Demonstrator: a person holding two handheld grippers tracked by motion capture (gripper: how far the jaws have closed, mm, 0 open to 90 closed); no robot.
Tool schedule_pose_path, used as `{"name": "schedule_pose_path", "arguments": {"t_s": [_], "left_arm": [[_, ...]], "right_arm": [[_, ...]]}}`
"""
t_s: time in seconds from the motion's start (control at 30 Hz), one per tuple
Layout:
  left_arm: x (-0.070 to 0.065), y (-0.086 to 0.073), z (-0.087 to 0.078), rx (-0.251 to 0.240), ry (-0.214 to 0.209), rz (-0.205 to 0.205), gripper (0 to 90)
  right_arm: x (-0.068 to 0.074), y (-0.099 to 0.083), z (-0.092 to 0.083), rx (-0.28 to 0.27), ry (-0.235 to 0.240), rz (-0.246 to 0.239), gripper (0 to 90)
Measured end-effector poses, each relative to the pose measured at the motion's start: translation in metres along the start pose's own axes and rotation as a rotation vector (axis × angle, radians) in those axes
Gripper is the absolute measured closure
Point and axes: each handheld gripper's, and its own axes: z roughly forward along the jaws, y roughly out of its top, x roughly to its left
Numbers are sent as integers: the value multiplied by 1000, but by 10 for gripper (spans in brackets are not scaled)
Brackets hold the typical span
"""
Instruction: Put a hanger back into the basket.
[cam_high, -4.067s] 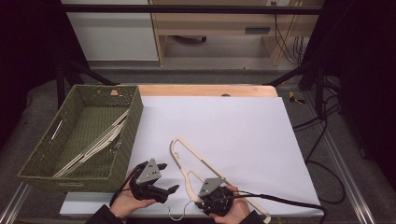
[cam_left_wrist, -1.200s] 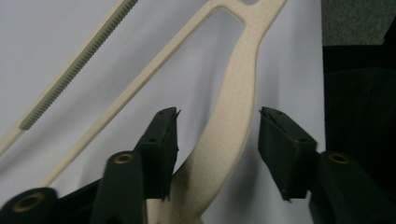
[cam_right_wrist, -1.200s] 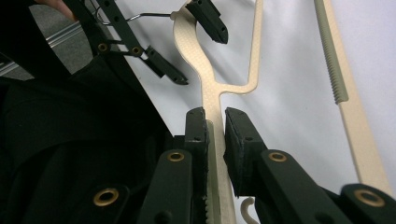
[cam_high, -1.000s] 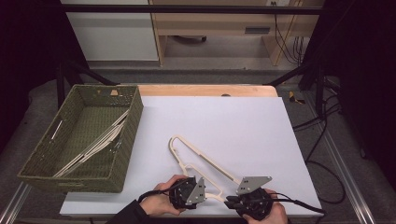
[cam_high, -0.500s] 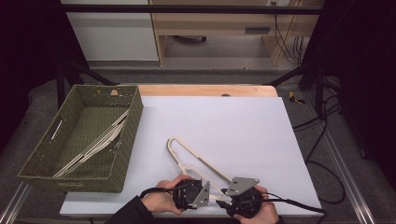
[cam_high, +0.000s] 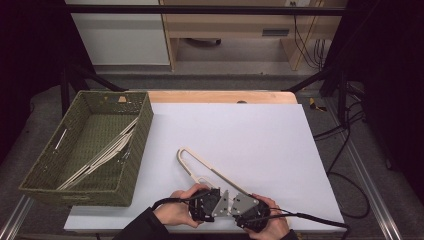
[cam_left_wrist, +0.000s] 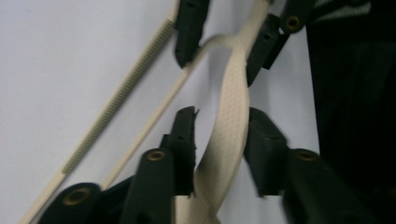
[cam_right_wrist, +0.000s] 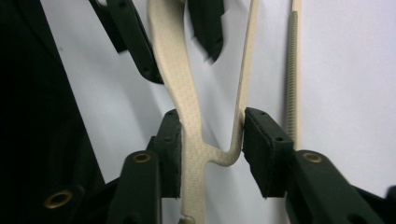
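since a second ago your two hands have drawn together at the near edge of the table, and the hanger (cam_high: 200, 165) now points its loop up and to the left. from above, your left gripper (cam_high: 205, 202) and right gripper (cam_high: 248, 210) sit nearly touching over the hanger's near end, on the white sheet (cam_high: 260, 135), with the green basket (cam_high: 127, 187) of other hangers well apart to the left. in the left gripper view the left jaws have just been opening a little; the broad cream strap (cam_left_wrist: 231, 121) runs up between them, close to both pads, and i cannot tell whether they press it. the right gripper's jaws show farther up that same strap. in the right gripper view the jaws have just been closing slightly: the left pad lies against the broad strap (cam_right_wrist: 180, 93) and the right pad touches the thin bar (cam_right_wrist: 245, 84), so they seem to pinch the hanger across its bend. the risk from here, as i judge it: with both grips so close together the long free end can swing or twist, and a loose left grip could let it slide out; squeezing across the bend could also flex the thin bar.
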Motion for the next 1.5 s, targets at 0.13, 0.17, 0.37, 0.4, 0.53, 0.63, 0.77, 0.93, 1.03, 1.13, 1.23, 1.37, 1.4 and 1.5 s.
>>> {"name": "schedule_pose_path", "arguments": {"t_s": [0.13, 0.17, 0.37, 0.4, 0.53, 0.63, 0.77, 0.93, 1.03, 1.13, 1.23, 1.37, 1.4, 1.5], "left_arm": [[4, -2, -19, -73, 41, -90, 423], [6, -3, -25, -99, 48, -111, 392], [26, -11, -63, -268, 134, -261, 286], [28, -10, -65, -280, 146, -271, 280], [32, -5, -65, -273, 145, -284, 242], [36, 0, -66, -271, 157, -301, 228], [46, 6, -72, -289, 171, -333, 223], [56, 20, -74, -312, 170, -376, 211], [60, 29, -73, -297, 191, -398, 210], [65, 32, -76, -281, 197, -417, 231], [67, 30, -83, -292, 207, -432, 231], [73, 24, -95, -306, 247, -453, 231], [74, 21, -98, -312, 257, -460, 231], [78, 11, -109, -338, 291, -484, 229]], "right_arm": [[1, -1, -1, -7, -24, 4, 659], [-1, -1, -4, -6, -13, -6, 669], [-6, 1, -16, -91, -17, 13, 752], [-6, 2, -16, -109, -11, 28, 761], [-5, 5, -18, -118, -15, 17, 812], [-6, 5, -19, -121, -25, 12, 825], [-6, 5, -22, -136, -45, 13, 845], [-8, 6, -24, -146, -49, 11, 861], [-8, 6, -25, -145, -55, 11, 864], [-8, 6, -25, -145, -51, 7, 864], [-8, 6, -26, -146, -54, 5, 867], [-9, 6, -28, -143, -54, 14, 870], [-9, 6, -28, -145, -53, 18, 870], [-11, 6, -31, -151, -45, 22, 872]]}}
